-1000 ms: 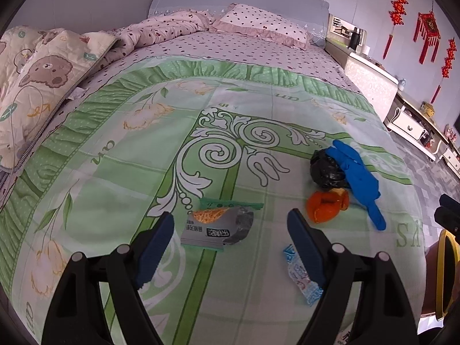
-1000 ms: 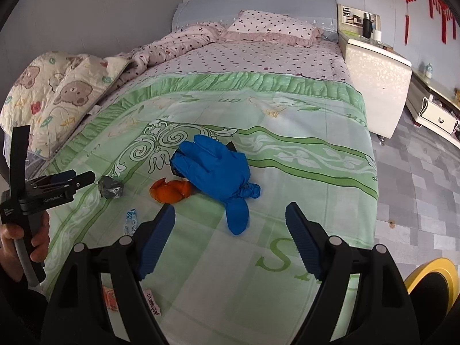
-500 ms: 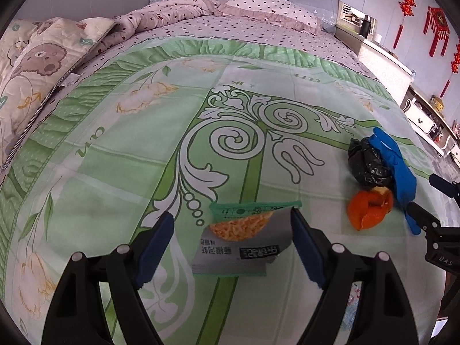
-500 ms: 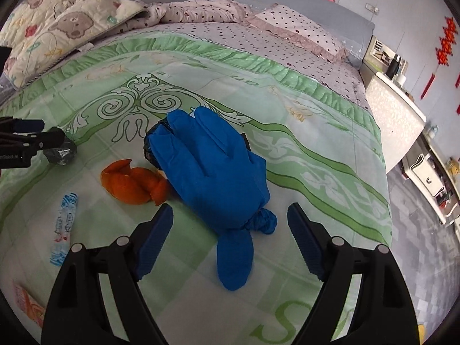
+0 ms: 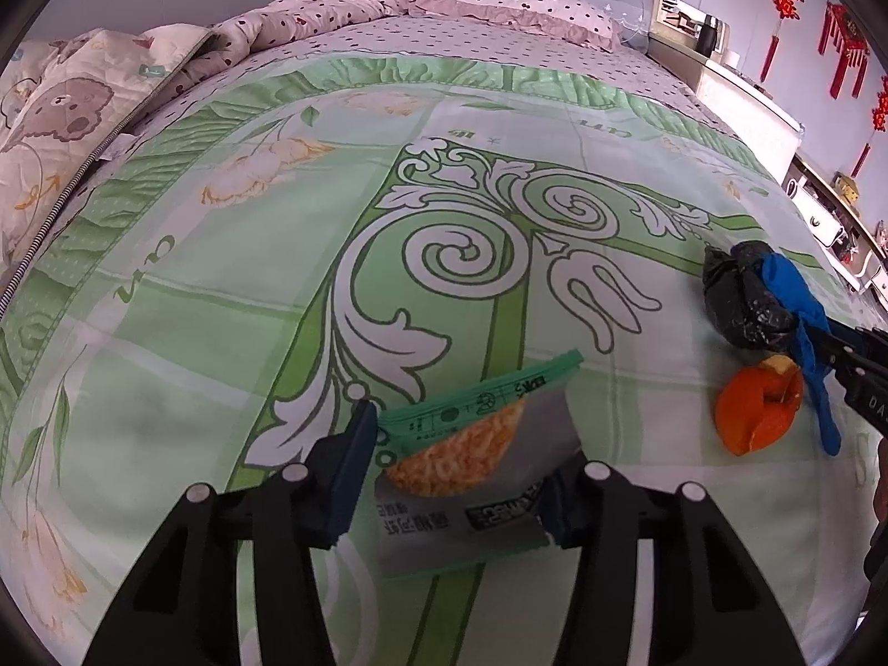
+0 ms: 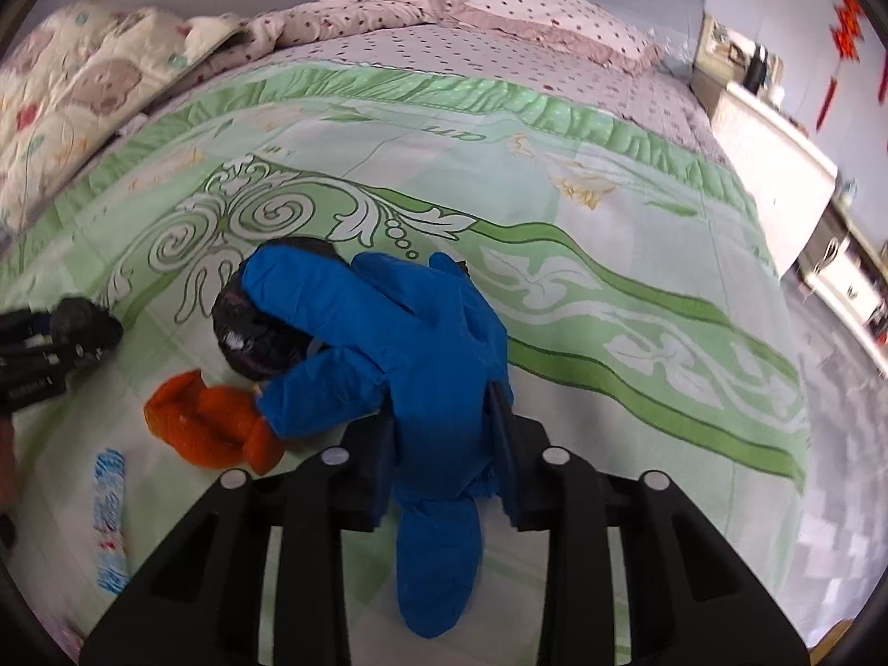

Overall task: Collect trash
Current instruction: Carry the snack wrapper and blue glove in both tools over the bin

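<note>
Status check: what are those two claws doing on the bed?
Left gripper closing around grey-green snack packet. Right gripper closing on blue rubber glove. Nothing blocking.

The snack packet carries printed characters, seen upside down and too blurred to read.

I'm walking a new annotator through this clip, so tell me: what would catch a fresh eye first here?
The blue glove jumps out: it sprawls over a black bag mid-bed, its cuff between the closing right gripper fingers. Beside it lies bright orange peel. Nearer the foot of the green quilt, the left gripper is closing around a grey snack packet.
</note>
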Available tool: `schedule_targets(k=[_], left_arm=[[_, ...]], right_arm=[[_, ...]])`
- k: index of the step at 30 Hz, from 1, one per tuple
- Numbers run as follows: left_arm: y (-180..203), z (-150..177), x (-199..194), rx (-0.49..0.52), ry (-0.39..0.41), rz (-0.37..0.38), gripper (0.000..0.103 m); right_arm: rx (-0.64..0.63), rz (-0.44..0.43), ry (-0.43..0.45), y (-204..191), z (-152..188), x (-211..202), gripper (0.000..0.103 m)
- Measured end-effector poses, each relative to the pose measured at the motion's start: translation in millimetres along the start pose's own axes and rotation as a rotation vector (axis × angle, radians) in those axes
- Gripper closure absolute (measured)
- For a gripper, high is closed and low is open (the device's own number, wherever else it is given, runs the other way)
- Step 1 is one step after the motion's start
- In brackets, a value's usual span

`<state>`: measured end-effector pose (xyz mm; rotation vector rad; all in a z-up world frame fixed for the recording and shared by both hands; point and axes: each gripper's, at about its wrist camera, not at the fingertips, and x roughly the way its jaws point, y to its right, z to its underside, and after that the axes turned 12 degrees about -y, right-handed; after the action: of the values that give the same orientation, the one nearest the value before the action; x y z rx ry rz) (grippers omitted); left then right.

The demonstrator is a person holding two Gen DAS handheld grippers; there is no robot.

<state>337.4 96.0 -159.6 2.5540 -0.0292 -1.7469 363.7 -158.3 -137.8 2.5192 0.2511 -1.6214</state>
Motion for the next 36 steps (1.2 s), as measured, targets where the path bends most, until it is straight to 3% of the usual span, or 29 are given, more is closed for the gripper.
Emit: schedule_targets(k=[4,6,17,36], left_arm=[[3,2,-2,0.017,0.017,-0.015,0.057],[2,2,-4,0.017,0.014,-0.003,0.063],[0,6,-23,0.004,0.024,0.002,0.065],[36,46,-133,0.035,0.149,0.052,0.065]], right_arm=[[0.062,-0.029,0.010,13,-3,-4,0.085],[0.069,-0.027,0.030,16,-3,-12,0.086],[0.125,-0.035,0.081,43,9,-59,0.086],[0.193,-0.021,0.198,83,91,-195,0.086]])
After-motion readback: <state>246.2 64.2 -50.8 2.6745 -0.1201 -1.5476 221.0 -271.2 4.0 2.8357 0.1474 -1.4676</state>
